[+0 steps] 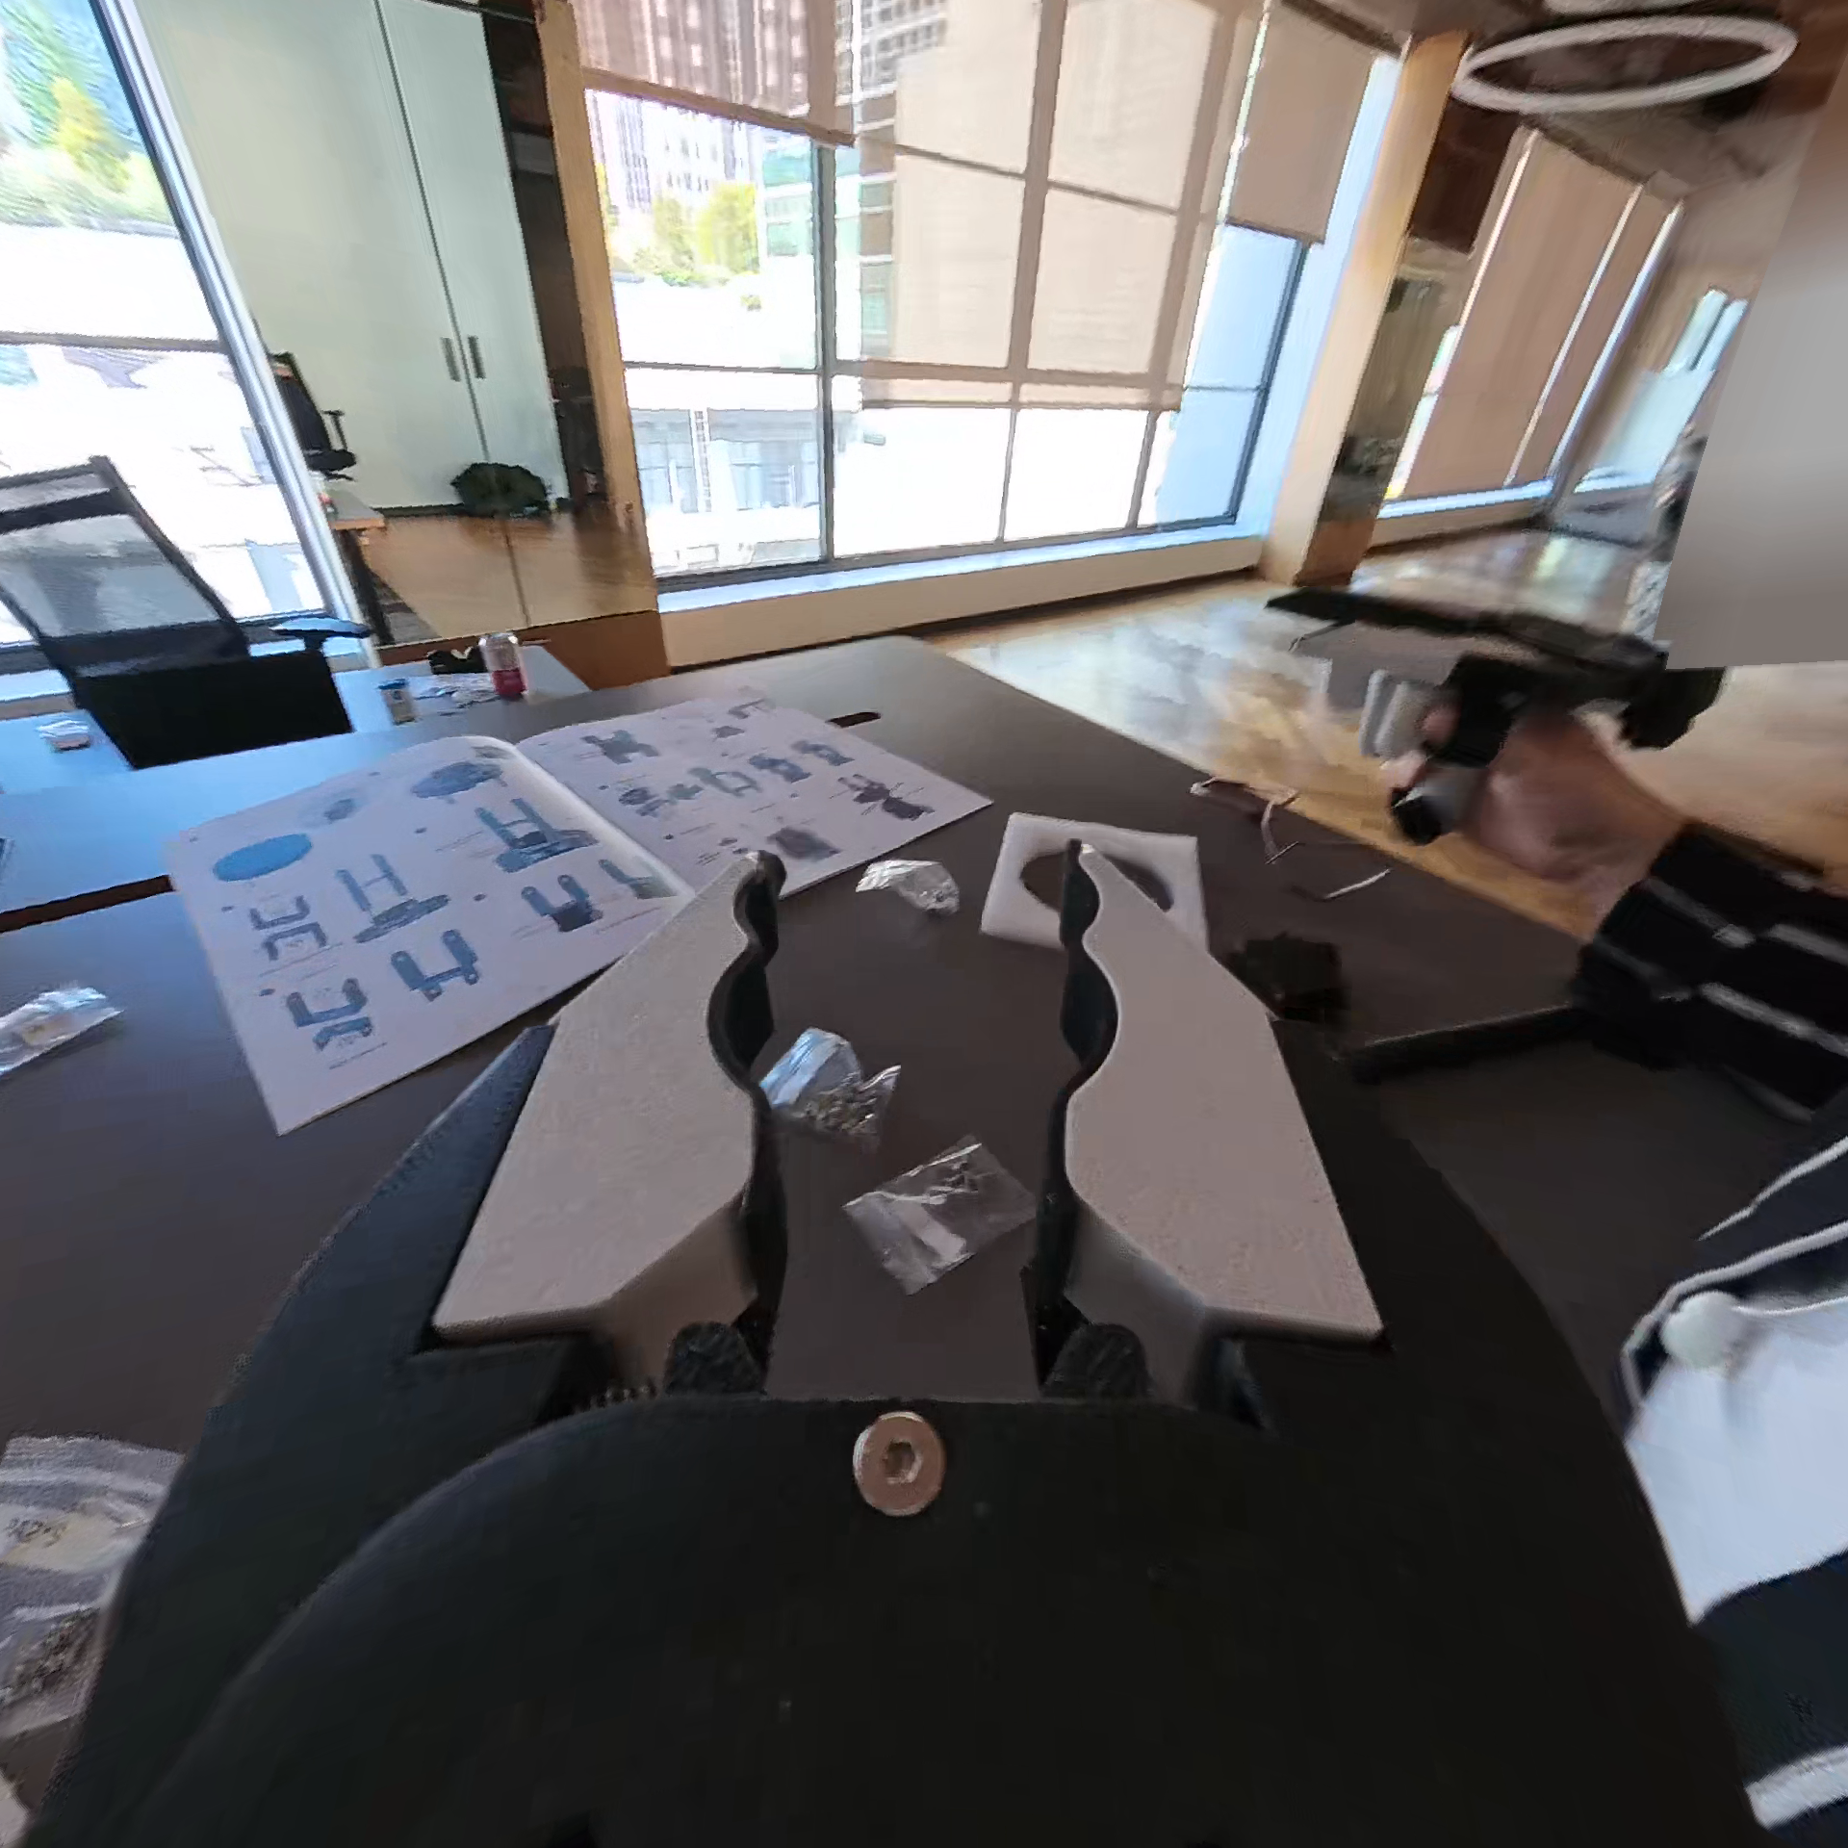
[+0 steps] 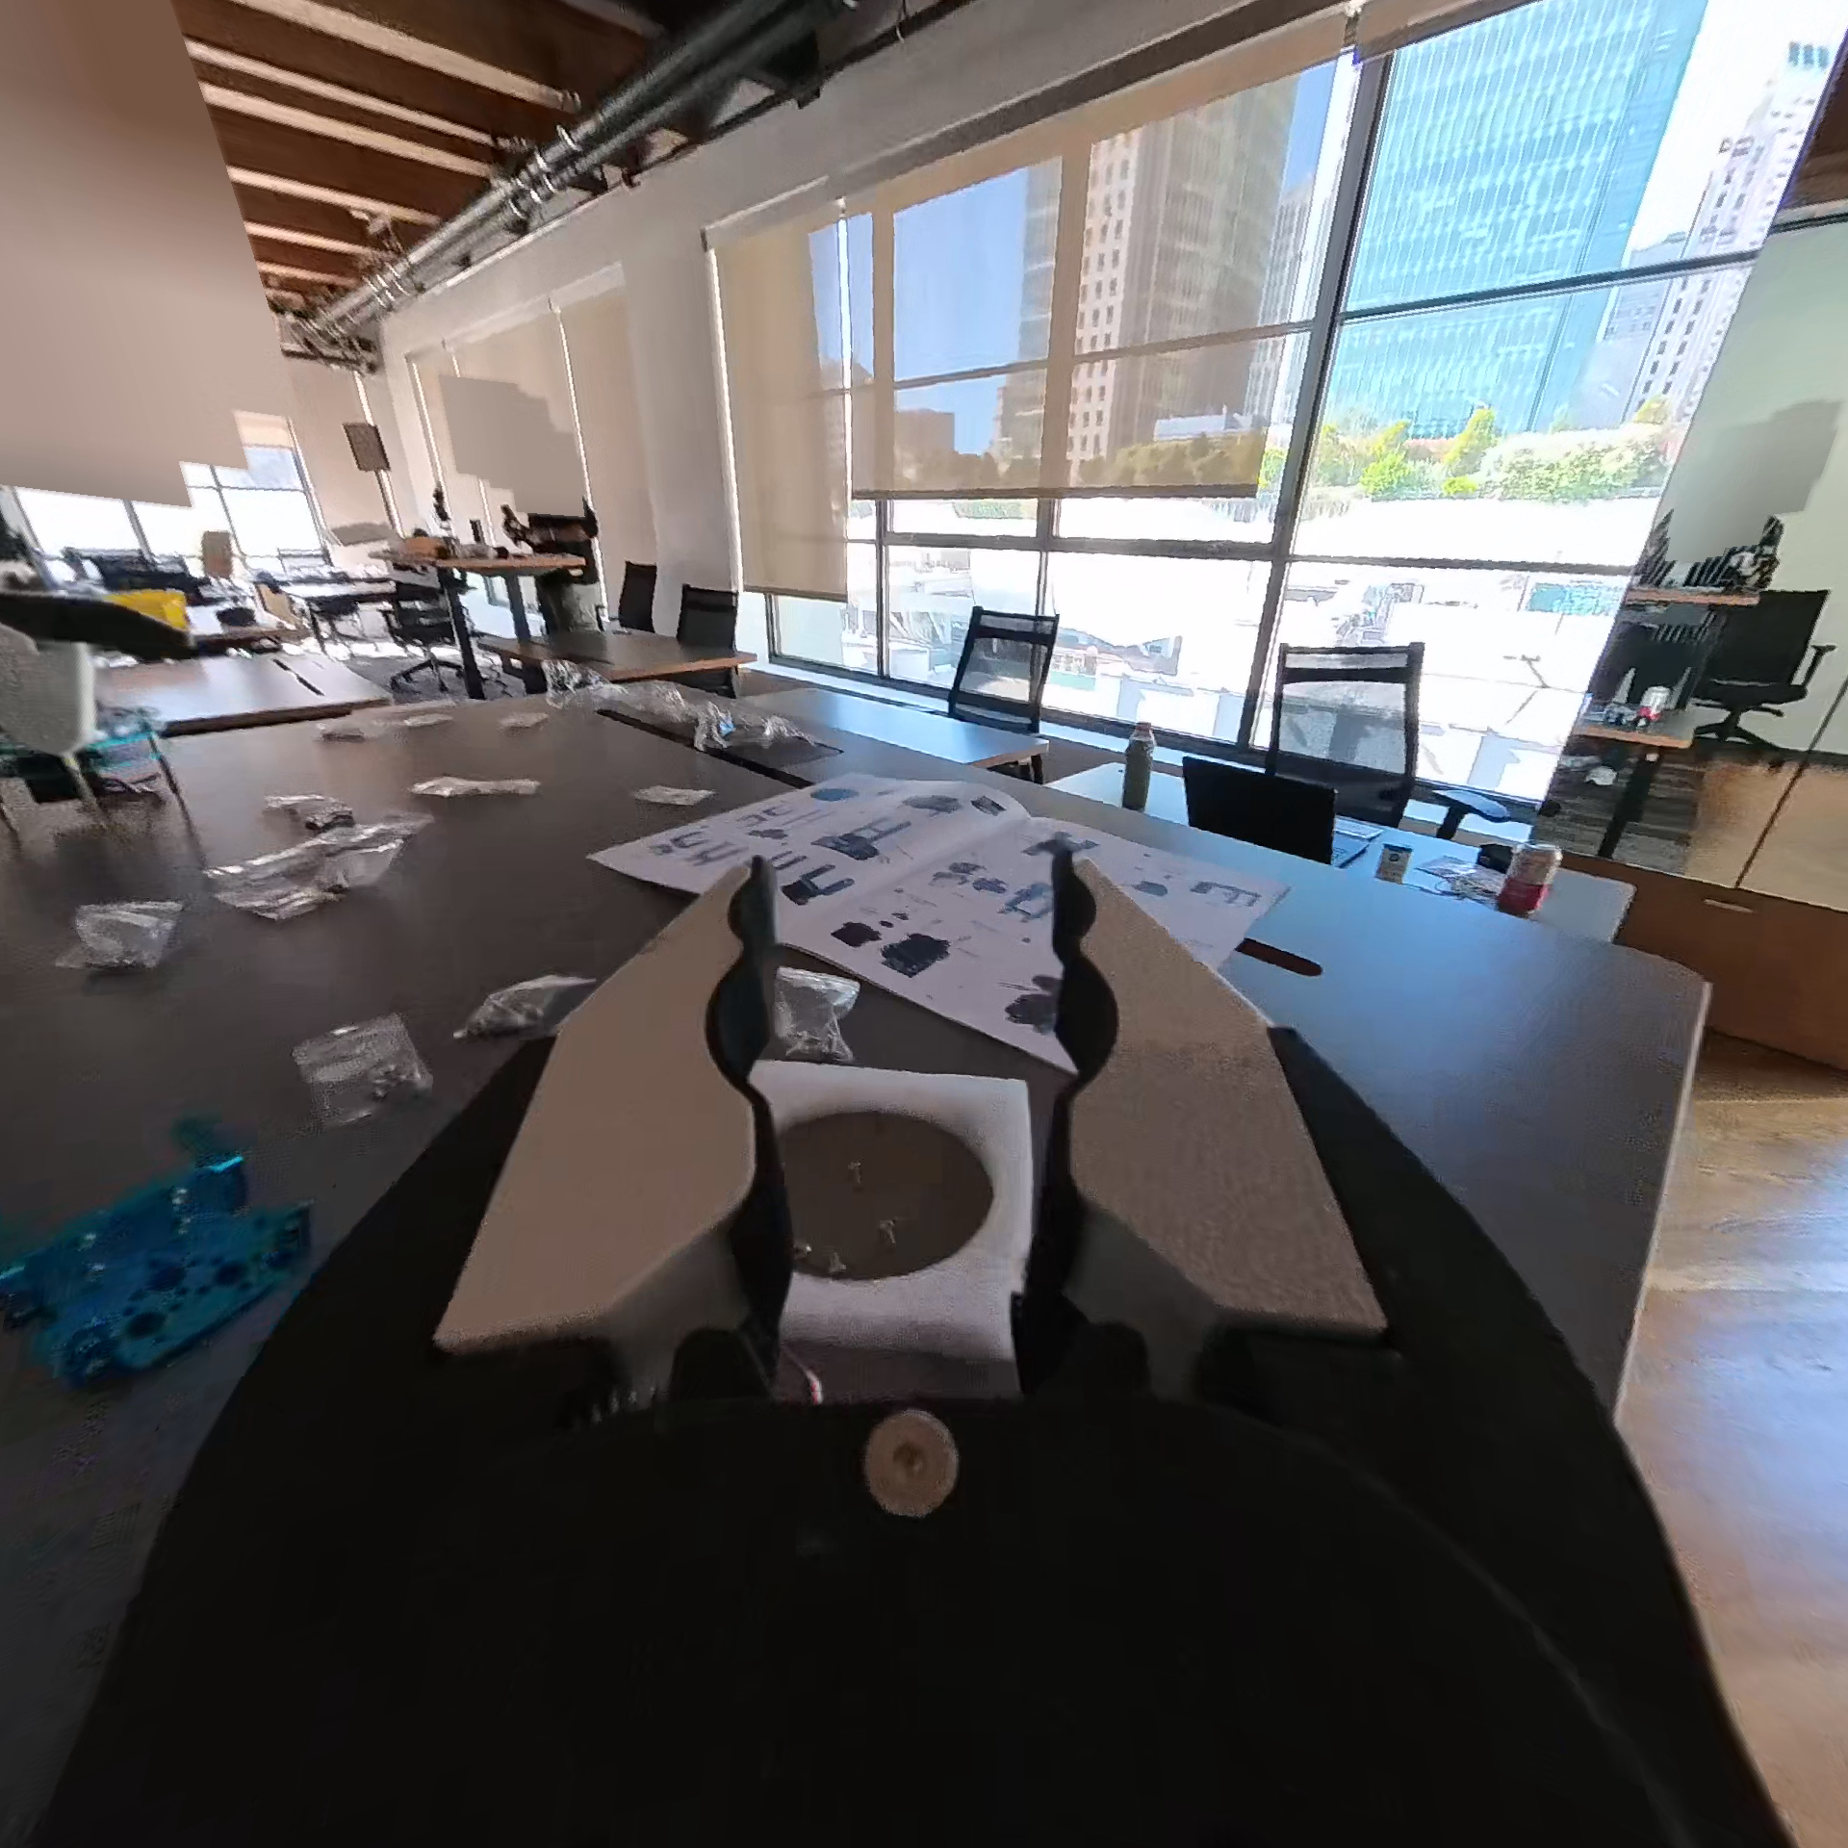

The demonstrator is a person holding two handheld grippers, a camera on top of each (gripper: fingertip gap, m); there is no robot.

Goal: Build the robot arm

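Observation:
My left gripper (image 1: 920, 865) is open and empty above a dark table (image 1: 1400, 1150). Between its fingers lie two clear bags of small screws (image 1: 830, 1085) (image 1: 935, 1210); a third bag (image 1: 910, 885) lies near the tips. A white foam square with a round hole (image 1: 1020, 890) lies just past the right fingertip. My right gripper (image 2: 910, 870) is open and empty, low over the same foam square (image 2: 1005, 1260), which frames a few loose screws (image 2: 885, 1225). A clear bag (image 2: 815, 1010) lies beyond it. The right gripper also shows, blurred, in a hand at the right of the left wrist view (image 1: 1480, 720).
An open booklet with blue diagrams (image 1: 420, 900) (image 2: 950, 880) lies on the table. Several clear bags (image 2: 300, 870) are scattered at left, by a blue perforated metal plate (image 2: 150, 1270). A black part (image 1: 1290, 975), a red can (image 2: 1528, 878), chairs (image 2: 1345, 730) and windows stand beyond. Left tips to right tips: about 30 cm.

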